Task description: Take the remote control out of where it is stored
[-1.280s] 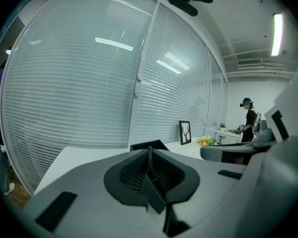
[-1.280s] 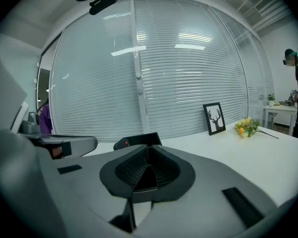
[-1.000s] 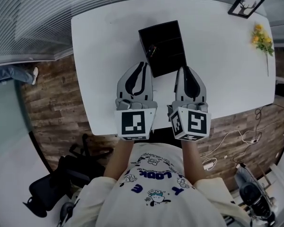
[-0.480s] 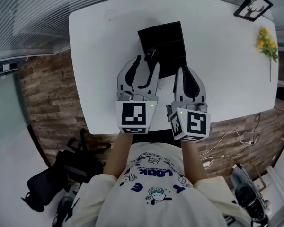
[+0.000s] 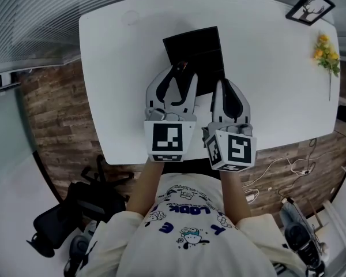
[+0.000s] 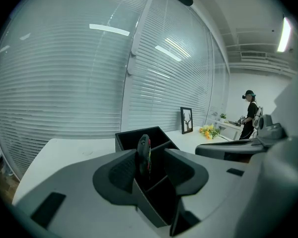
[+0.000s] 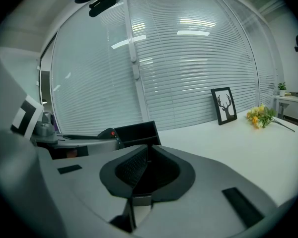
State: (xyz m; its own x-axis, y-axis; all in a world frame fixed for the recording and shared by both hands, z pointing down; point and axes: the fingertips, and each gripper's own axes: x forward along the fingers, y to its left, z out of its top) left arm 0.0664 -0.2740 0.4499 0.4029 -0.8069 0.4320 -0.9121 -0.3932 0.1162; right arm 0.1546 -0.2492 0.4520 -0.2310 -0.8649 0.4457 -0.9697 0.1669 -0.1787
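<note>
L tongs (image 5: 180, 74), wide but closing, straddle the remote (image 6: 143, 152) standing upright, unpinched, in the lower-left part of the black box (image 5: 202, 45) mid-desk (image 5: 115, 68): centre pads, squeeze firm, lift straight up; R tongs (image 5: 226, 85) shut, empty, could steady the box.

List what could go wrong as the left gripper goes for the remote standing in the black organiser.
1. The left gripper is closing with the remote between its jaws but nearer one pad. Uneven contact might tip it, or it could slip.
2. The organiser is not gripped, since the right gripper is shut and empty. The organiser may slide or lift with the remote.
</note>
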